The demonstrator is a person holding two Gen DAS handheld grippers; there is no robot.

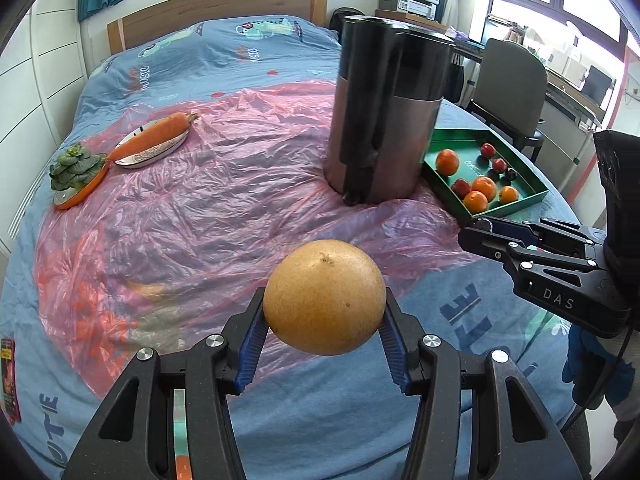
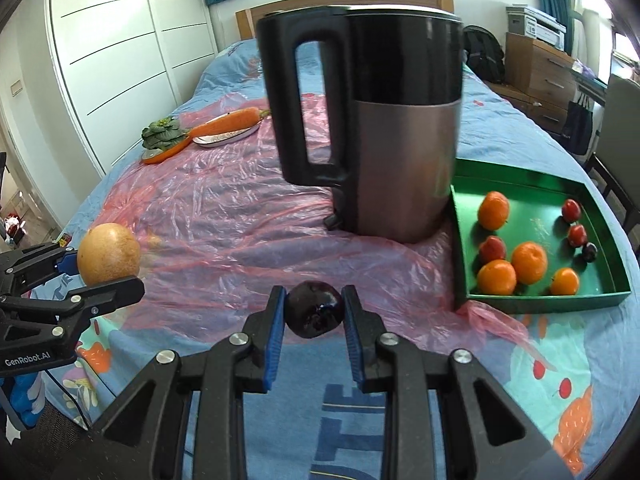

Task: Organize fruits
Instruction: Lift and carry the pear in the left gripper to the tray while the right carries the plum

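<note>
My left gripper (image 1: 324, 312) is shut on a large round yellow-brown fruit (image 1: 324, 296), held above the bed; the same fruit (image 2: 109, 254) shows at the left of the right wrist view. My right gripper (image 2: 314, 312) is shut on a dark purple plum (image 2: 315, 308) over the pink plastic sheet (image 2: 224, 216). A green tray (image 2: 540, 302) at the right holds several oranges (image 2: 529, 262) and small red plums (image 2: 571, 210). In the left wrist view the tray (image 1: 508, 210) lies beyond the right gripper (image 1: 476, 232).
A tall black and steel kettle (image 2: 400, 128) stands between the grippers and the tray's left side. A carrot on a plate (image 1: 154, 140) and a leafy green on an orange dish (image 1: 76, 170) sit far left. A chair (image 1: 508, 88) stands beside the bed.
</note>
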